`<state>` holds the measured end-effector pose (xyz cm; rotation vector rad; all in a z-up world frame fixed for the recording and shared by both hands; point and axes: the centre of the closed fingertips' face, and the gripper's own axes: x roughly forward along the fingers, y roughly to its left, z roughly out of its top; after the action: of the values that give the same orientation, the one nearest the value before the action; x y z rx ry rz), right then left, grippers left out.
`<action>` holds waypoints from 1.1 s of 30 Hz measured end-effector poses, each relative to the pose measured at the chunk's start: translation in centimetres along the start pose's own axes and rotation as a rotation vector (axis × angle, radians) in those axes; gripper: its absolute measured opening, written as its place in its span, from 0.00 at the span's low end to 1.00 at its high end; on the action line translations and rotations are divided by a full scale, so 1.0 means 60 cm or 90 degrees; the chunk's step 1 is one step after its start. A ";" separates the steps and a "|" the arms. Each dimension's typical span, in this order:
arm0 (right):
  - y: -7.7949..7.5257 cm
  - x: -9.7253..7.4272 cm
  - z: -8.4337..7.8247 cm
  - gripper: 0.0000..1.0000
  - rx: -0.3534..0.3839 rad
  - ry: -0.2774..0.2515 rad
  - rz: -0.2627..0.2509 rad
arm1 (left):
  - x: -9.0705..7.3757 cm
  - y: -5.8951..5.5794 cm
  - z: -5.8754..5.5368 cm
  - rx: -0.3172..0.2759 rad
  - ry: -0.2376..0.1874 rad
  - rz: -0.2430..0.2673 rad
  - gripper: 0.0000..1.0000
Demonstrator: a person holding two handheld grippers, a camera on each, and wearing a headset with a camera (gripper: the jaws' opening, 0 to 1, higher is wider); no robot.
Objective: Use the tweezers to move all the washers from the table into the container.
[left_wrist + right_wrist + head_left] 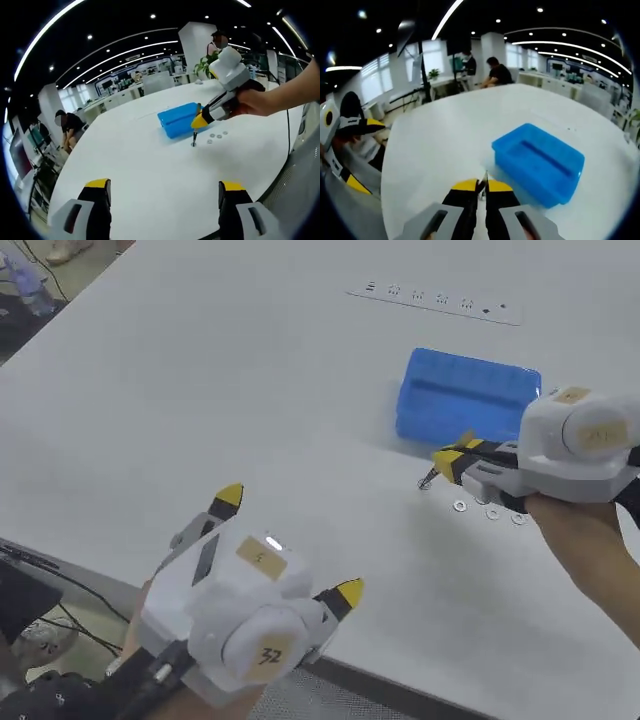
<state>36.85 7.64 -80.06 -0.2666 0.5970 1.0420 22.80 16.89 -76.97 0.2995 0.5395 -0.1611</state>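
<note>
A blue container point(465, 395) lies on the white table point(250, 390). Several small washers point(459, 506) lie in a row just in front of it, near my right gripper point(452, 457). That gripper is shut on thin tweezers point(428, 480), whose tip points down at the table left of the washers. In the right gripper view the yellow-tipped jaws point(480, 187) press together on the tweezers point(482, 179), with the container point(540, 162) just ahead. My left gripper point(289, 543) hovers open over the near table edge, holding nothing. Its view shows the tweezers point(194, 139), washers point(216, 136) and container point(177, 119).
A white power strip point(435, 300) lies at the far side of the table. The table's front edge point(400, 695) runs below my left gripper. People sit at desks in the background point(495, 72).
</note>
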 end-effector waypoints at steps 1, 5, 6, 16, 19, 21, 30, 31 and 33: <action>-0.001 0.001 -0.001 0.01 -0.002 0.002 -0.001 | -0.002 0.002 0.006 -0.006 -0.015 0.002 0.92; 0.007 -0.009 0.008 0.00 -0.008 0.002 0.001 | -0.004 0.011 0.010 -0.019 -0.026 0.014 0.96; 0.012 -0.016 0.020 0.00 -0.012 -0.005 0.004 | -0.003 0.012 0.010 -0.020 -0.026 0.017 0.96; 0.001 -0.046 0.121 0.00 -0.056 -0.072 -0.009 | -0.002 0.005 0.010 -0.009 -0.026 0.010 0.99; -0.020 -0.041 0.152 0.00 -0.070 -0.096 -0.035 | -0.002 0.004 0.011 -0.014 -0.028 0.007 0.99; -0.037 -0.034 0.164 0.00 -0.075 -0.105 -0.060 | -0.002 0.005 0.010 -0.015 -0.026 0.008 0.99; -0.068 0.050 0.128 0.00 -0.029 -0.080 -0.081 | 0.001 -0.002 0.007 -0.001 -0.020 -0.002 0.99; -0.071 0.052 0.122 0.01 -0.023 -0.076 -0.080 | 0.001 -0.003 0.006 0.000 -0.018 -0.002 0.99; -0.076 0.063 0.112 0.01 -0.009 -0.070 -0.078 | 0.001 -0.001 0.005 0.001 -0.019 -0.001 0.99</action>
<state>44.41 11.36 -77.10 -0.2538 0.4683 0.9361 22.98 16.71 -76.79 0.2983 0.5108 -0.1677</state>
